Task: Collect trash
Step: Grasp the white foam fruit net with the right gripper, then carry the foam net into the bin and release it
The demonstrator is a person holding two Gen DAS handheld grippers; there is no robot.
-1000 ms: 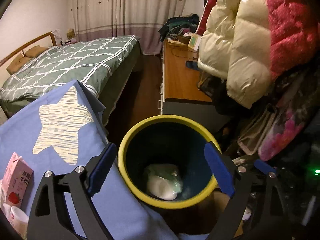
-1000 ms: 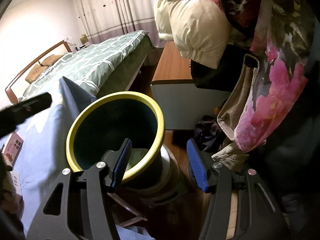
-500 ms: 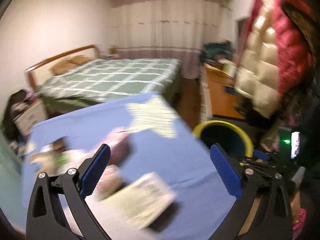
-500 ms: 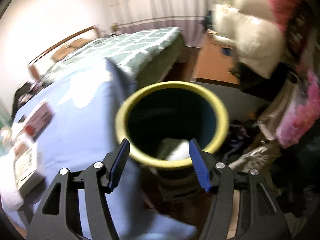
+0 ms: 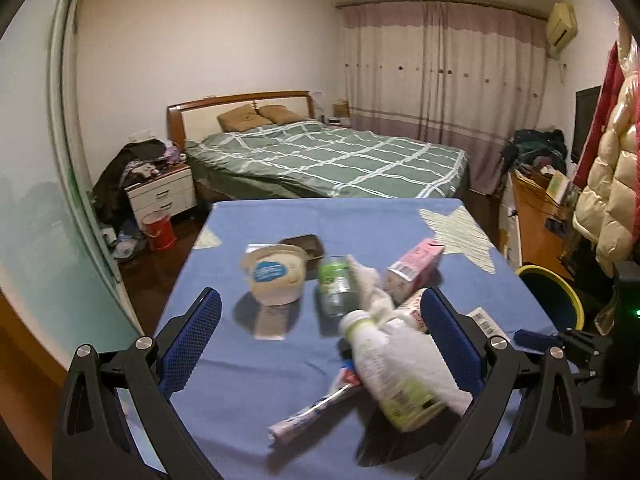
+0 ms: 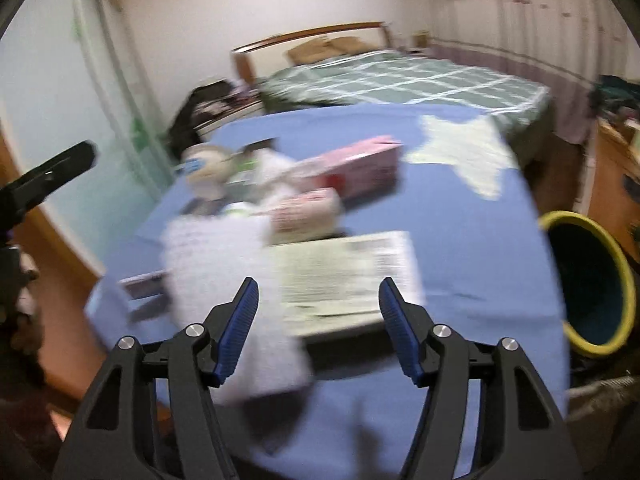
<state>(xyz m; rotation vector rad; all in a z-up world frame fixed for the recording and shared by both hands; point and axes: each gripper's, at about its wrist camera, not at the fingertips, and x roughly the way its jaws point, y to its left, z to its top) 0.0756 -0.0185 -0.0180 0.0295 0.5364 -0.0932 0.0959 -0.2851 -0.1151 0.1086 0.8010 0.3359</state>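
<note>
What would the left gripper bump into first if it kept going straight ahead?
Probably the white plastic bottle with the green label, lying tipped on the blue tablecloth between the open left gripper's jaws. Depth is hard to judge.

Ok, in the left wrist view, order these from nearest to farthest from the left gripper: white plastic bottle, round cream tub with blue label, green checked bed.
1. White plastic bottle: lying between the left gripper's open fingers, toward the right one.
2. Round cream tub with blue label: mid-table, left of centre.
3. Green checked bed: beyond the table's far edge.

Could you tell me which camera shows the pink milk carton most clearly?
The left wrist view: the pink milk carton lies sharp on the blue cloth. The right wrist view shows it too, but motion-blurred.
</note>
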